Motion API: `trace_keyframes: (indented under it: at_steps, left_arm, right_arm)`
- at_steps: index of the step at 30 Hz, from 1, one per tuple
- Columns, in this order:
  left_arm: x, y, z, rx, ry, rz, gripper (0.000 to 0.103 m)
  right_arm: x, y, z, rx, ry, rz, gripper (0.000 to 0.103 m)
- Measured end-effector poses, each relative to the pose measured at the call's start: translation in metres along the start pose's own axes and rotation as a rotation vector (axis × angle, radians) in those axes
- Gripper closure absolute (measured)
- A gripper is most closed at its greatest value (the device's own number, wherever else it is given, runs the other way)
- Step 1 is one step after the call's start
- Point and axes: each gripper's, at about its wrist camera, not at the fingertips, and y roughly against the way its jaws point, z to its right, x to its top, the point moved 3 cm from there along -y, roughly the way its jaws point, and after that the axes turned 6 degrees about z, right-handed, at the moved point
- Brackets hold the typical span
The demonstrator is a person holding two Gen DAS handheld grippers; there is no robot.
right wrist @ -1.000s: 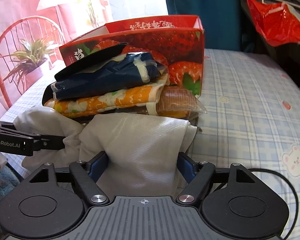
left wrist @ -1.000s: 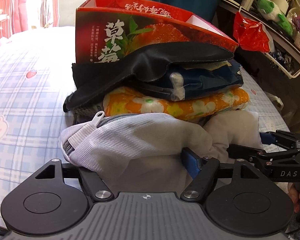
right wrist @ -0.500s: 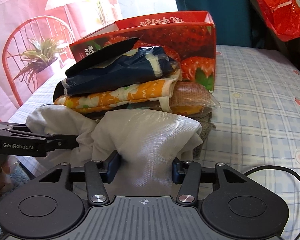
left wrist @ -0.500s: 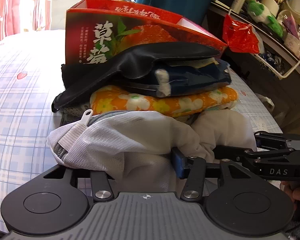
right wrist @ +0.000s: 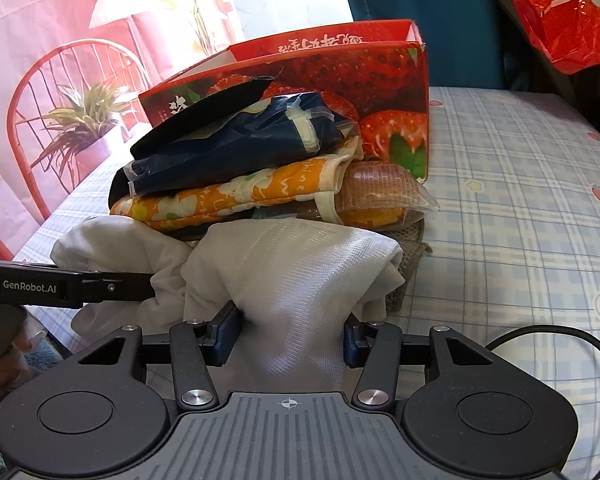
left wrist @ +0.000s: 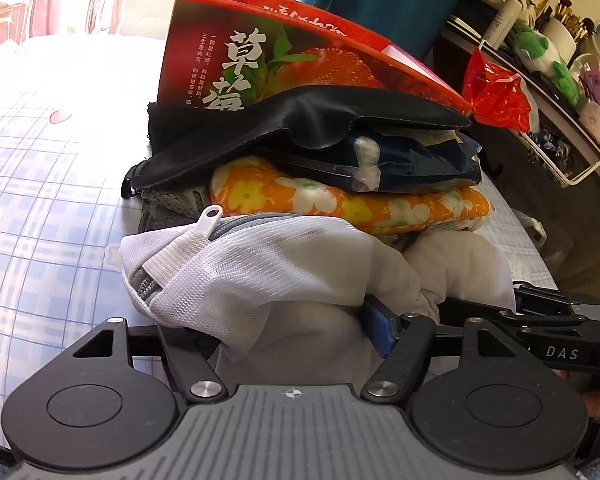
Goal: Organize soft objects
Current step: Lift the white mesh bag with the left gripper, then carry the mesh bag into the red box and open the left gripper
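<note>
A white mesh laundry bag (left wrist: 267,264) with a grey zipper lies at the near edge of the bed; it also shows in the right wrist view (right wrist: 300,272). My left gripper (left wrist: 291,320) is shut on its zipper end. My right gripper (right wrist: 289,326) is shut on its other end. Behind the bag is a stack of soft things: a black eye mask (left wrist: 300,120) on top, a dark blue packet (left wrist: 400,164), an orange floral cloth (left wrist: 340,200) and a grey cloth (left wrist: 163,208) at the bottom. A red strawberry box (left wrist: 259,68) stands behind the stack.
The bed has a blue checked sheet (right wrist: 520,200). A red plastic bag (left wrist: 492,96) hangs by a cluttered shelf (left wrist: 560,60) at the right. A red chair and a potted plant (right wrist: 79,120) stand beyond the bed's left side. A black cable (right wrist: 560,344) lies on the sheet.
Both grippers have closed tighter on the mesh bag, bunching it between the fingers. The view has drawn slightly nearer to the stack.
</note>
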Motion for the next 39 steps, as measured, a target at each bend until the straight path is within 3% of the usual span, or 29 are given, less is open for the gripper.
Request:
trace_keyframes:
  at_steps: [4, 6, 9, 11, 16, 28, 39]
  left_arm:
    - [-0.001, 0.000, -0.002, -0.014, 0.004, 0.000, 0.031]
    - [-0.001, 0.000, -0.001, -0.029, 0.003, -0.002, 0.036]
    - [-0.002, 0.002, 0.003, -0.058, -0.018, 0.005, 0.053]
    - [-0.002, 0.004, 0.008, -0.061, -0.043, 0.013, 0.065]
    - [-0.001, 0.015, 0.014, -0.068, -0.064, 0.043, 0.076]
    - [0.030, 0.079, 0.040, -0.115, -0.123, 0.193, 0.078]
    - [0.118, 0.103, 0.069, -0.092, -0.233, 0.337, 0.077]
  right_arm:
    - [0.000, 0.000, 0.000, -0.001, -0.002, -0.001, 0.056]
    - [0.000, -0.001, 0.001, 0.000, -0.010, -0.004, 0.055]
    - [0.000, -0.002, 0.002, 0.005, -0.021, -0.006, 0.056]
    - [0.000, 0.000, 0.001, 0.007, -0.012, -0.003, 0.060]
    - [0.004, 0.013, -0.006, 0.031, 0.023, 0.028, 0.078]
    - [0.043, 0.069, -0.024, 0.098, 0.077, 0.176, 0.080]
    - [0.135, 0.085, -0.025, 0.124, 0.135, 0.313, 0.080]
